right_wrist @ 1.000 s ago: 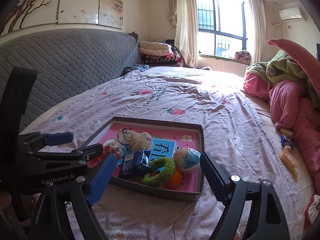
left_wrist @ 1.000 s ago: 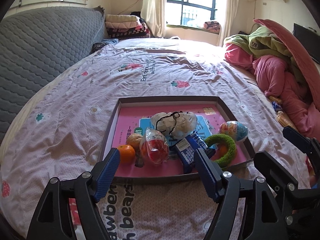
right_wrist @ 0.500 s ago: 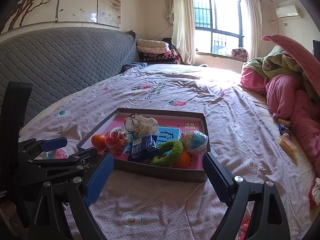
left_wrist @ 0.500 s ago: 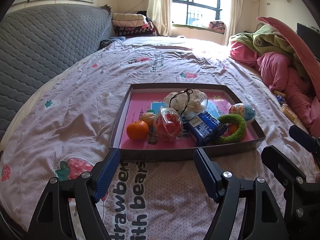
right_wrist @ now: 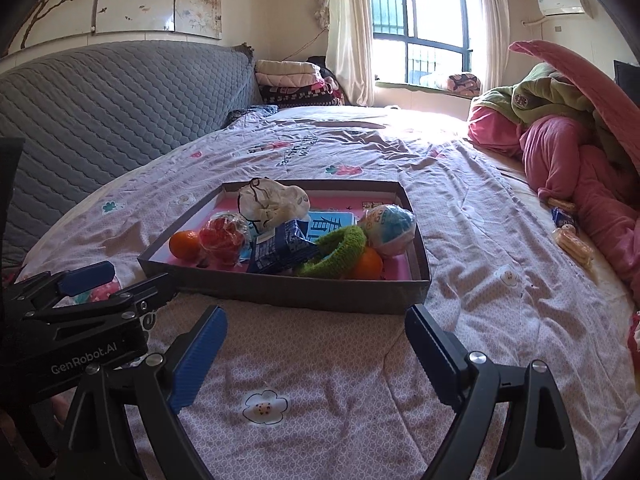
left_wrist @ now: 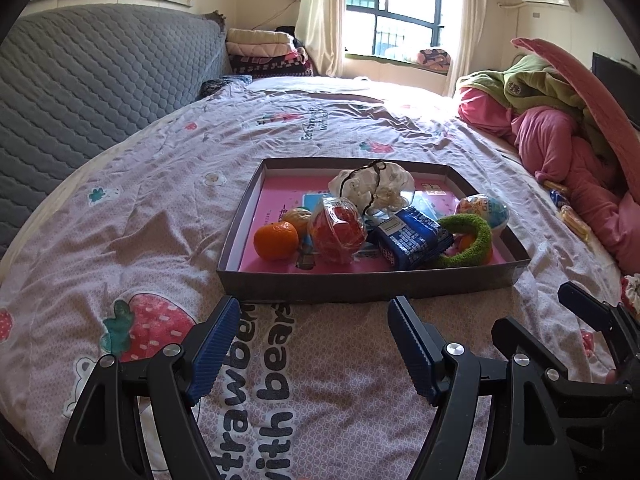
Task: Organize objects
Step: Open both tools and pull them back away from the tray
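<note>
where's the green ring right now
The green ring lies in the box on the bed, near its front right corner in the left wrist view, between the blue packet and the colourful ball.

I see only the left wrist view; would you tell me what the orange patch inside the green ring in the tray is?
Observer: It is a second orange, lying against the green ring near the tray's front right corner, just in front of the blue-and-white ball.
Operator: Thank you. Are the right tongs holding anything?
Observer: No. The right tongs stand open with only the bedsheet between them, short of the tray's front wall.
</note>
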